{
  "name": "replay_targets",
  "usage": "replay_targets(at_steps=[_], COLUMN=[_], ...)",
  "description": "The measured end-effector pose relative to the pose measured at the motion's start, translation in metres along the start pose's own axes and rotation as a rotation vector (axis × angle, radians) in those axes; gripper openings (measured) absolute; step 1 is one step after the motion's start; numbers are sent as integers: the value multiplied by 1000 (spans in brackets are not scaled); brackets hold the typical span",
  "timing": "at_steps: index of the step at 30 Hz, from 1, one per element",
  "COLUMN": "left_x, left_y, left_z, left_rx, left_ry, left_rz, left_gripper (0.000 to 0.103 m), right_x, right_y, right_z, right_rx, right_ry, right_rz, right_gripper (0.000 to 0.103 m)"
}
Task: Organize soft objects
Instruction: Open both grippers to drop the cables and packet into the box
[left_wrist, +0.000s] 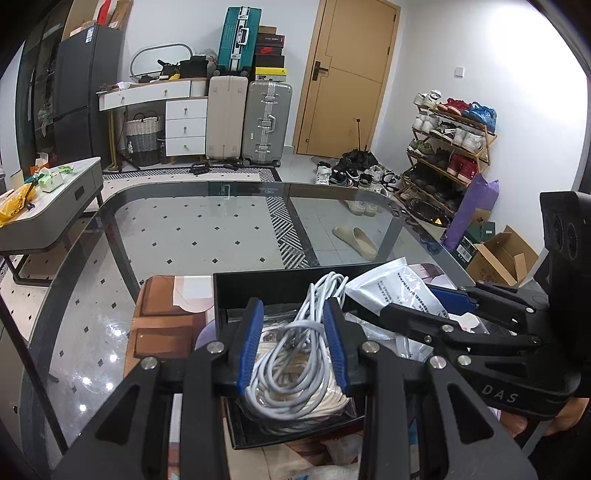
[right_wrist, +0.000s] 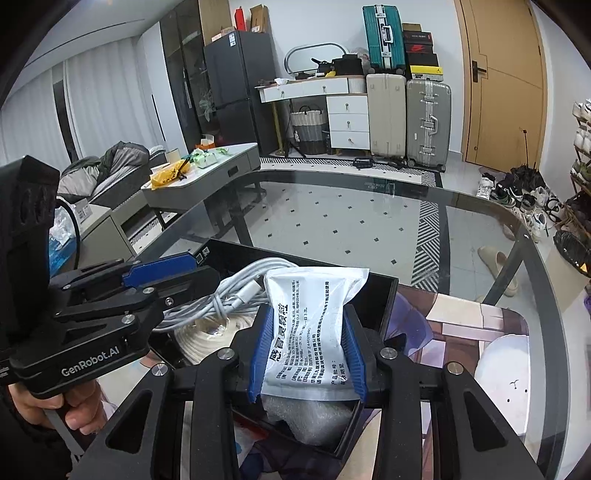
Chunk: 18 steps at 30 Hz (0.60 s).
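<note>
A black tray (left_wrist: 258, 282) sits on the glass table. My left gripper (left_wrist: 294, 339) is shut on a bundle of white cable (left_wrist: 295, 365) over the tray, above a coil of cream cord (left_wrist: 332, 397). My right gripper (right_wrist: 308, 354) is shut on a white packet with printed text (right_wrist: 314, 325), held over the tray's right part (right_wrist: 384, 295). The cable (right_wrist: 236, 291) and cream cord (right_wrist: 210, 336) show in the right wrist view, with bubble wrap (right_wrist: 314, 417) below the packet. Each gripper shows in the other's view, the right one (left_wrist: 417, 310) and the left one (right_wrist: 162, 269).
A printed mat (left_wrist: 162, 317) lies under the tray on the glass table (left_wrist: 184, 229). A grey side table (left_wrist: 51, 206) with clutter stands to the left. Suitcases (left_wrist: 251, 122), a drawer unit, a door and a shoe rack (left_wrist: 450, 147) line the far wall.
</note>
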<state>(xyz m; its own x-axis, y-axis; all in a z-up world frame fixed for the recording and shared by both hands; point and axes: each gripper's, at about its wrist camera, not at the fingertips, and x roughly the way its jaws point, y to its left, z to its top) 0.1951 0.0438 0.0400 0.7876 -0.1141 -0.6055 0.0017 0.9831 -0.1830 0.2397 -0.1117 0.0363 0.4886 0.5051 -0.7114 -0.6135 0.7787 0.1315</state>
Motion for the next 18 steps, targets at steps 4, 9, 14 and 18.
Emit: replay_targets(at_steps=[4,9,14,18], left_x=[0,-2,-11,-23], left_y=[0,-3,-2,-1], left_z=[-3,-5,-9,-14], left_rx=[4,7,11,7], left_ry=[6,14,23,7], left_rz=[0,5,10,10], left_gripper=[32,32,38,56], right_x=[7,18,8,-19], right_y=[1,7,15,11], right_z=[-1,-3,-10,-19], right_rx=[-19,-69,-99,-74], right_ry=[19,44,5,-58], right_rz=[-25,-62,-74,-103], right_gripper=[37,38,56,71])
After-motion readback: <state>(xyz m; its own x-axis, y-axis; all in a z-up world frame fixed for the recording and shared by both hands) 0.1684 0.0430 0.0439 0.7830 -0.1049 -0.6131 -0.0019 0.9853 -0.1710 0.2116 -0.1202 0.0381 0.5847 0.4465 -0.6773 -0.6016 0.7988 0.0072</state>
